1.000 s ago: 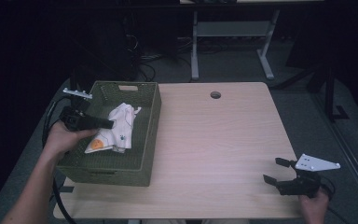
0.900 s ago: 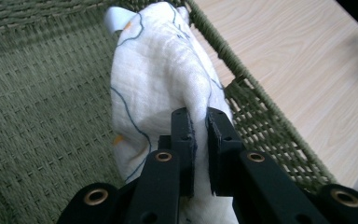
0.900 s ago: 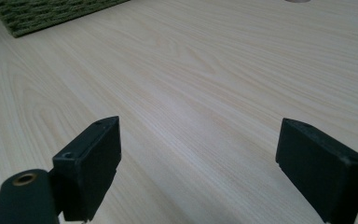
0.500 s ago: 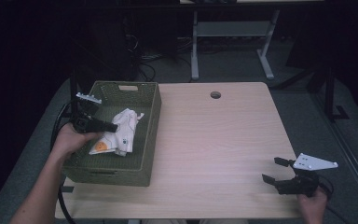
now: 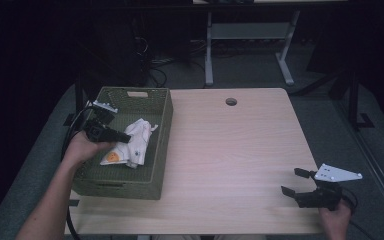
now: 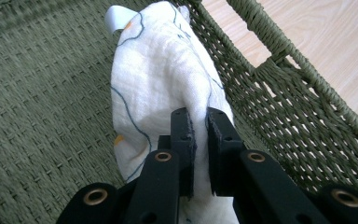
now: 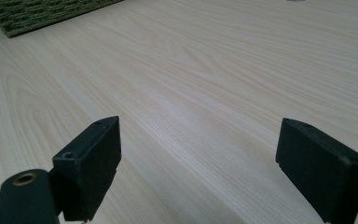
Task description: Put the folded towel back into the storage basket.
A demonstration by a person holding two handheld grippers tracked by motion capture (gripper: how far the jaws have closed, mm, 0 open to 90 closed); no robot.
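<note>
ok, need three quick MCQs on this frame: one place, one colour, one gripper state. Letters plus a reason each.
1. Where is the white cloth?
A. on the bare tabletop
B. inside the basket
C. on the floor

2. What colour is the basket?
A. green
B. red
C. blue

3. How do the left gripper jaws stand?
A. wide open over the table
B. open above the cloth
C. shut on the cloth

Key: 1 B, woven walls surround the cloth in the high view. 2 A, the weave is olive green. 3 C, the left gripper view shows fabric pinched between the jaws; the right gripper is the open one.
</note>
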